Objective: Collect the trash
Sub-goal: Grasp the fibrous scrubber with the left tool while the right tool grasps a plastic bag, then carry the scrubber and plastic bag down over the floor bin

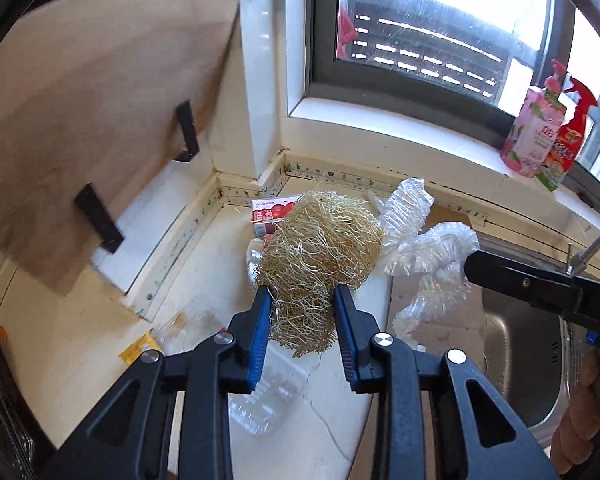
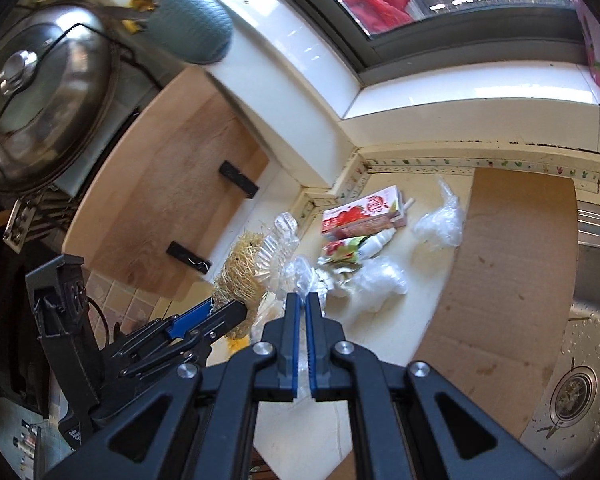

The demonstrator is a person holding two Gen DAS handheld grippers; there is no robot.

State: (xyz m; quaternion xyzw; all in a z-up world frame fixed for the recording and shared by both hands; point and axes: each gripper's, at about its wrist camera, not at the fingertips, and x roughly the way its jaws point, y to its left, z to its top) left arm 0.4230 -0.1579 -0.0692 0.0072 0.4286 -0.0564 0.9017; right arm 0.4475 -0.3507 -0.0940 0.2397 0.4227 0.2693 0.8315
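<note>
My left gripper (image 1: 300, 292) is shut on a straw-coloured fibrous scrubber ball (image 1: 320, 240), which hangs above the white counter. From the right wrist view the same ball (image 2: 240, 264) shows at the left gripper's (image 2: 228, 308) tips. My right gripper (image 2: 304, 300) is shut on a crumpled clear plastic film (image 2: 300, 276); the left wrist view shows that film (image 1: 428, 248) hanging from the right gripper (image 1: 470, 260). On the counter lie a red strawberry carton (image 2: 364, 212), a small white bottle (image 2: 376, 242) and more clear plastic wrap (image 2: 440, 220).
A clear plastic tray (image 1: 268, 396) and a yellow wrapper (image 1: 140, 350) lie on the counter below the left gripper. A wooden cutting board (image 2: 168, 200) leans at left, and cardboard (image 2: 512, 260) lies beside the steel sink (image 2: 580, 360). Bottles (image 1: 536, 132) stand on the windowsill.
</note>
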